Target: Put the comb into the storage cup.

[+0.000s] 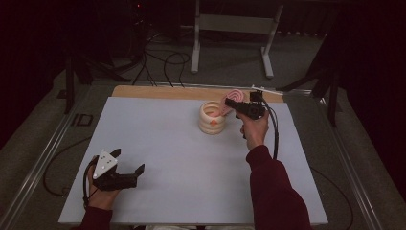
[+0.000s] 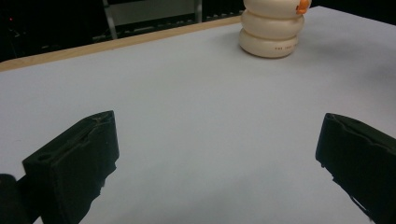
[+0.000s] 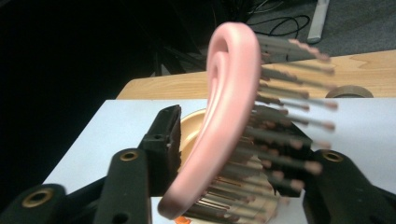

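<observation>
At the near edge of the pale worktop, the left gripper is resting low in the person's left hand, its grey three-cornered plate facing up and its jaws standing wide apart with only bare surface between them; in the left gripper view those two black jaws are framing an open stretch of worktop, with the cream ring stack sitting well beyond them toward the far right. Farther out, the person's right hand, in a dark red sleeve, is holding the right gripper raised just beside the ring stack, on its right side as the high view shows it. A pink hairbrush is sitting between that gripper's jaws, its head rising above the gripper's tip and leaning toward the stack's open top. In the right gripper view the pink hairbrush is standing between the two jaws with its curved pink back turned to the left jaw and its bristles pointing at the right one; a slim gap is showing between the back and the left jaw, so the jaws are set moderately wide around the brush rather than squeezing it, though the bristle side is too blurred to judge contact. Below the brush, the rim of the ring stack is showing. Beyond the worktop's wooden far edge, cables are lying on the floor by a grey metal stand.
</observation>
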`<state>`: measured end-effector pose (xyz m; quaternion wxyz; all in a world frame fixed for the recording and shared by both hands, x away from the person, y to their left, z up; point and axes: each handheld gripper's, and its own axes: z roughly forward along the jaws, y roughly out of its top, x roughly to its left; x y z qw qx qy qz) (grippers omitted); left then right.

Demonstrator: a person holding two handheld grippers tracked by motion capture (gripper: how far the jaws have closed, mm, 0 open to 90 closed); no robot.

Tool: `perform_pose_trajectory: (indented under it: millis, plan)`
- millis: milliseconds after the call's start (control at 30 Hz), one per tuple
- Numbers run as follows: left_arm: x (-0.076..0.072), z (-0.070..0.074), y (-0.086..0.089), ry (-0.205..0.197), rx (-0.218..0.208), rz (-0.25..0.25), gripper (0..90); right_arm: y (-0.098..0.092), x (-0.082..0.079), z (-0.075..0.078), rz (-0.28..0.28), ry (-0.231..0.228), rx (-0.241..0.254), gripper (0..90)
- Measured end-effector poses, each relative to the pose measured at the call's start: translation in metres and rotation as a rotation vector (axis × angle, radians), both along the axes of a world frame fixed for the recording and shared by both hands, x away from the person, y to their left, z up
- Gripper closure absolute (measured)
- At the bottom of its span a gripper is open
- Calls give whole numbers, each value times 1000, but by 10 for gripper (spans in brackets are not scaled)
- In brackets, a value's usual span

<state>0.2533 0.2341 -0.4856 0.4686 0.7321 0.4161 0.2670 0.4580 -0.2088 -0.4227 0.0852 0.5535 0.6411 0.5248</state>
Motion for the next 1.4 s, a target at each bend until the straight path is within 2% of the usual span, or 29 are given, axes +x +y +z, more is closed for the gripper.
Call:
perform_pose_trajectory:
  millis: [267, 733, 933, 1067, 1133, 1400]
  plan:
    - [0, 0, 0, 1, 2, -2, 0, 0, -2, 1, 15, -11, -27, 423]
    - [1, 0, -1, 1, 3, -4, 0, -3, -5, -1, 18, -3, -79, 284]
    - [1, 0, -1, 1, 3, -3, 0, -3, -8, -3, 32, -9, -131, 199]
    - [1, 0, -1, 0, 2, -3, 0, -4, -9, -3, 29, -22, -159, 165]
    - [1, 0, -1, 0, 3, -3, 0, -6, -12, -3, 30, -35, -188, 140]
    - [1, 0, -1, 0, 2, -3, 0, -11, -16, -1, 42, -50, -221, 97]
